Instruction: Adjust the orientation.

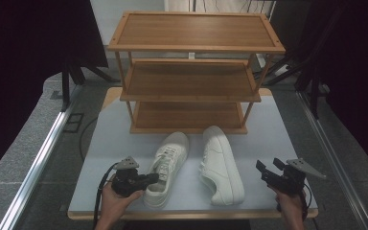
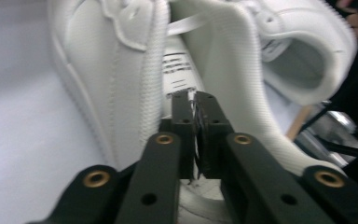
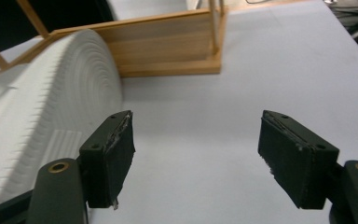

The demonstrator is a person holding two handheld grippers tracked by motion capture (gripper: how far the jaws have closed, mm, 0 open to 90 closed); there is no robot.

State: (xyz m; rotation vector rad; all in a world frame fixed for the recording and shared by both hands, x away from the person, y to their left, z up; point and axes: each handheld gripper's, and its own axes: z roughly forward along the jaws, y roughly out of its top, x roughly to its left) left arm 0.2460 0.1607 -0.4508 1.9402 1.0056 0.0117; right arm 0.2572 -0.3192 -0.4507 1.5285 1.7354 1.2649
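At the near edge of the table (image 1: 100, 143), the left gripper (image 1: 154, 178) reaches into the opening of the left white sneaker (image 1: 170, 163). In the left gripper view its jaws stand almost together, and a thin strip of the shoe, apparently the tongue or inner lining, looks pinched between the pads (image 2: 186, 135); I take it as a grip on the left white sneaker (image 2: 121, 70), though the blur leaves some doubt. Just right of that gripper lies the right white sneaker (image 1: 220, 165), tipped onto its side with its sole turned toward the right gripper (image 1: 264, 167). The right gripper (image 3: 196, 154) hangs wide and holds nothing, with that ribbed sole (image 3: 42, 121) just to its left. Ahead of both grippers stands the three-tier wooden shoe rack (image 1: 191, 48), all of its shelves bare. Judging by this, the work has only begun: one shoe is gripped but not lifted, and both have yet to go onto a shelf.
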